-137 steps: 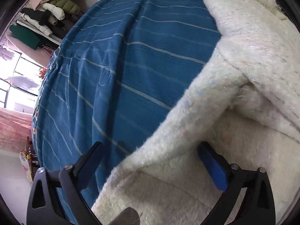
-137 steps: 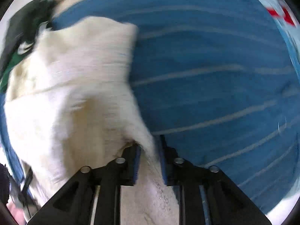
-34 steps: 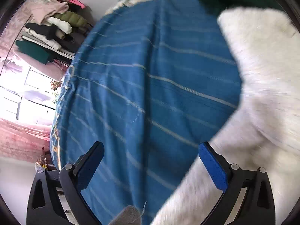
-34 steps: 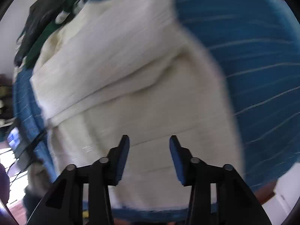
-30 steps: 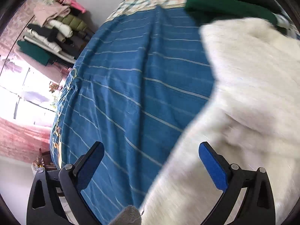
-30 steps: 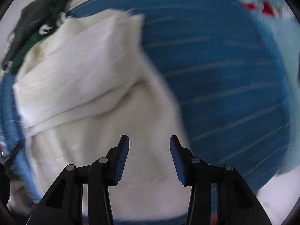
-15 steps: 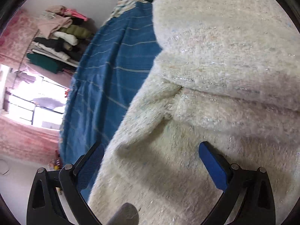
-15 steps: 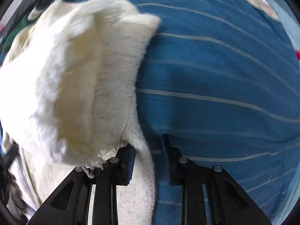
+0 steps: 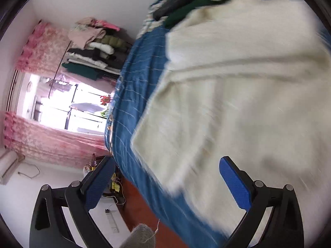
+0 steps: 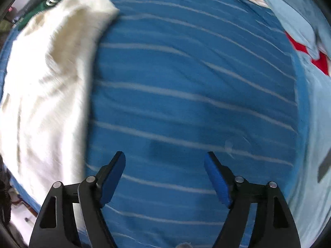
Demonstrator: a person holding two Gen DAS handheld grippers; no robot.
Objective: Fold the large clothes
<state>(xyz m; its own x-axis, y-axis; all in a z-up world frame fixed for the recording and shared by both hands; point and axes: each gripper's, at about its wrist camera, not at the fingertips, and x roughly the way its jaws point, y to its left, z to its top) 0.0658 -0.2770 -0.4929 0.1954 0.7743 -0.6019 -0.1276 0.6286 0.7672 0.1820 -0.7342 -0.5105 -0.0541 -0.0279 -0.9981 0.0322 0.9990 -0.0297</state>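
Observation:
A fluffy cream-white garment (image 9: 238, 86) lies folded on the blue striped bedspread (image 9: 142, 76). In the right wrist view it (image 10: 47, 76) fills the left side. My left gripper (image 9: 167, 177) is open and empty, held above the garment's near left corner at the bed's edge. My right gripper (image 10: 165, 173) is open and empty above bare bedspread (image 10: 186, 93), to the right of the garment.
Dark green and black clothes (image 9: 186, 2) lie at the bed's far end. A rack of stacked clothes (image 9: 93, 47), pink curtains (image 9: 41, 140) and a window stand left of the bed. Light blue bedding with a red patch (image 10: 306, 47) lies at the right.
My right gripper let go of the garment's edge, opened wide and moved right over bare bedspread. My left gripper pulled back from the garment toward the bed's edge, staying open.

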